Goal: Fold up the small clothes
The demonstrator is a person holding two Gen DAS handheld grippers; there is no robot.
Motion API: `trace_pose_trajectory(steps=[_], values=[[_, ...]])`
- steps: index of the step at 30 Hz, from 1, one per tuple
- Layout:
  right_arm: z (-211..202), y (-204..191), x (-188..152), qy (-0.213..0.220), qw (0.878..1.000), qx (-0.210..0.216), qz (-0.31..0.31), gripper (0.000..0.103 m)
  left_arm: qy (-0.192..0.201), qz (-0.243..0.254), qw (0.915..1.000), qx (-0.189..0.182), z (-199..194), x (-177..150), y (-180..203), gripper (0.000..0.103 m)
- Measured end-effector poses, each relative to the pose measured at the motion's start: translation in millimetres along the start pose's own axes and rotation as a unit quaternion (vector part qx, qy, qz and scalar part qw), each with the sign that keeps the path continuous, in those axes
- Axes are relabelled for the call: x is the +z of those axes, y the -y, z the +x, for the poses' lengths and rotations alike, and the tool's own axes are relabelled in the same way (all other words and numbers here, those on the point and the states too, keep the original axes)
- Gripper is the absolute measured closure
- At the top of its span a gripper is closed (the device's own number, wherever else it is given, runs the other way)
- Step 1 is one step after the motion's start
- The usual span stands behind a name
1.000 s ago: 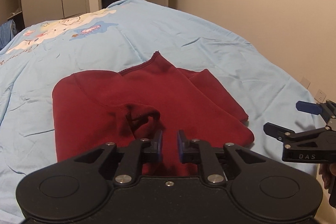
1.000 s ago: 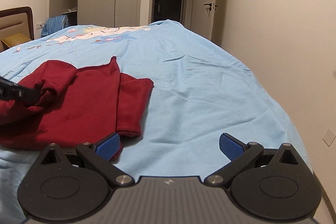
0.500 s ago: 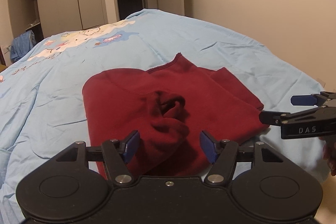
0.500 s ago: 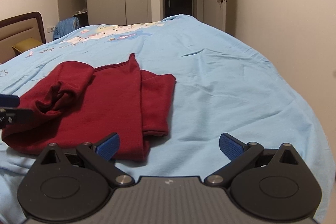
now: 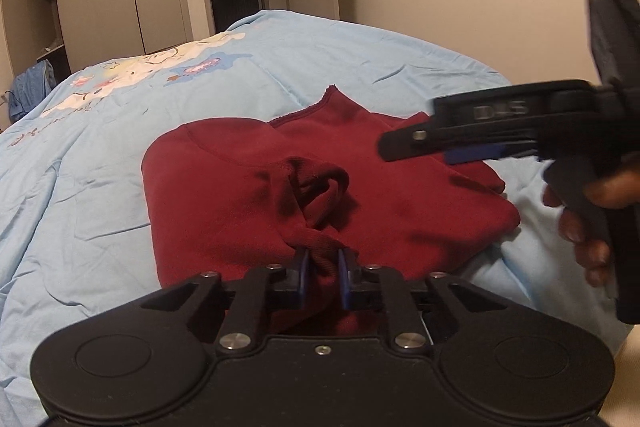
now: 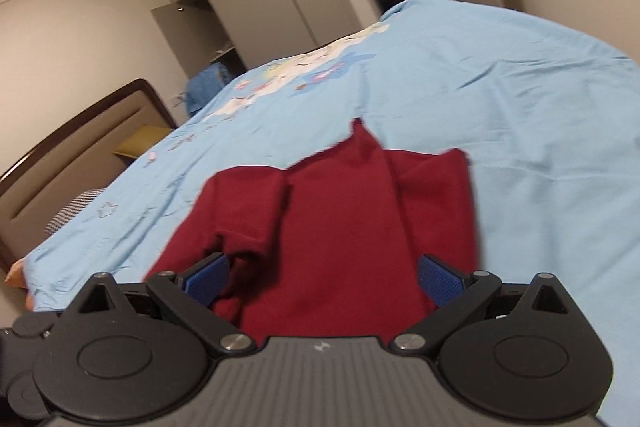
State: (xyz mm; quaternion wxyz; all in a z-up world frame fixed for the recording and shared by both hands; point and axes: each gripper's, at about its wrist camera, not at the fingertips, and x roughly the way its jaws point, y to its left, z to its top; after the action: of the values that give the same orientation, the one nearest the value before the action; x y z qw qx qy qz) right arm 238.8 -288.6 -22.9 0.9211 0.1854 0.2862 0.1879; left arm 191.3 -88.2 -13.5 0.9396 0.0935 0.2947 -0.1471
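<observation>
Dark red sweater (image 5: 256, 195) lies partly folded on the light blue bed (image 5: 360, 67), centre of the left wrist frame. Left tongs (image 5: 322, 279) at lower centre are clenched on a bunched sleeve cuff (image 5: 320, 251) at the sweater's near edge. Right tongs (image 6: 320, 279) are released, pads wide apart, hovering over the sweater's near part at lower centre of the right wrist frame; blurred. Open wardrobe (image 5: 36, 23) at upper left, contents unclear.

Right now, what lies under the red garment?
The red garment lies on the light blue bedspread, its cuff pinched by the left gripper. Whatever lies beneath its folded layers is covered.
</observation>
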Motion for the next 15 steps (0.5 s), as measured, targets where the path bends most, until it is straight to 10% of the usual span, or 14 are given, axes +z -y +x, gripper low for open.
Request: trace_pose_trajectory(steps=[15], values=[[97.3, -30.1, 16.0, -0.045, 0.998, 0.043, 0.015, 0.059, 0.000, -0.011, 0.9999, -0.007, 1.2, 1.5, -3.3, 0.095]])
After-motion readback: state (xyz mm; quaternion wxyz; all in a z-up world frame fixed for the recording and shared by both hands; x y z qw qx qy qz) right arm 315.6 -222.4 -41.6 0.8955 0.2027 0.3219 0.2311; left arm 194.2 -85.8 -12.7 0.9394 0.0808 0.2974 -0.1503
